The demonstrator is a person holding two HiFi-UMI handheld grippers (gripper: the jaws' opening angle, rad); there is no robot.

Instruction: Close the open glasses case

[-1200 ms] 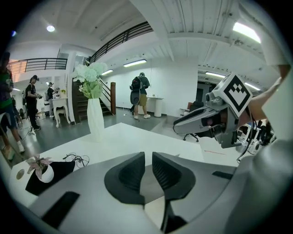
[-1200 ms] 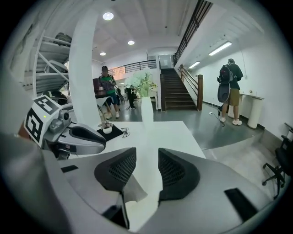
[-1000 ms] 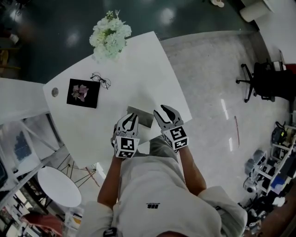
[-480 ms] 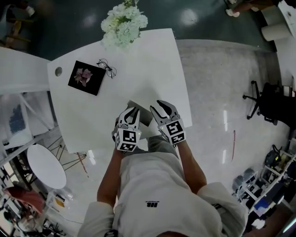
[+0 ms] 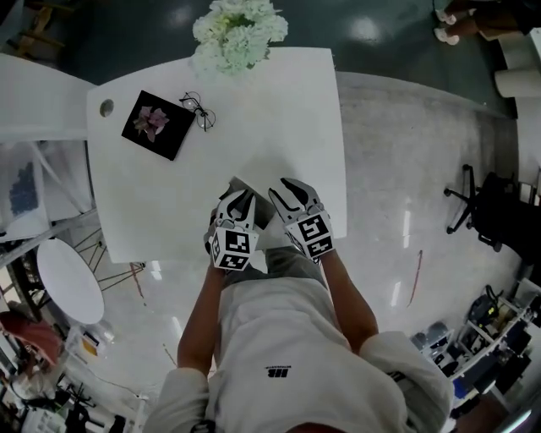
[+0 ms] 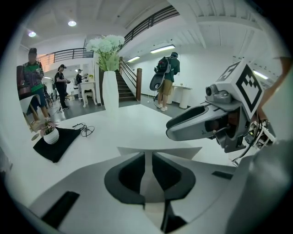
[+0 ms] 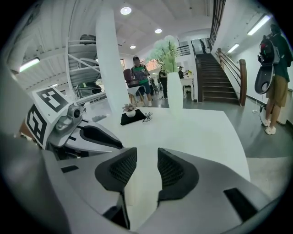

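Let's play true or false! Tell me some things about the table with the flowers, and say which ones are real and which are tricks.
1. The glasses lie right beside the black mat. True.
2. The flowers at the far edge of the table are red. False: they are white.
3. The glasses are tucked inside the glasses case. False: they lie out on the white table by the mat, far from the case, which is at the near edge.
4. A small potted plant stands on the black mat. True.
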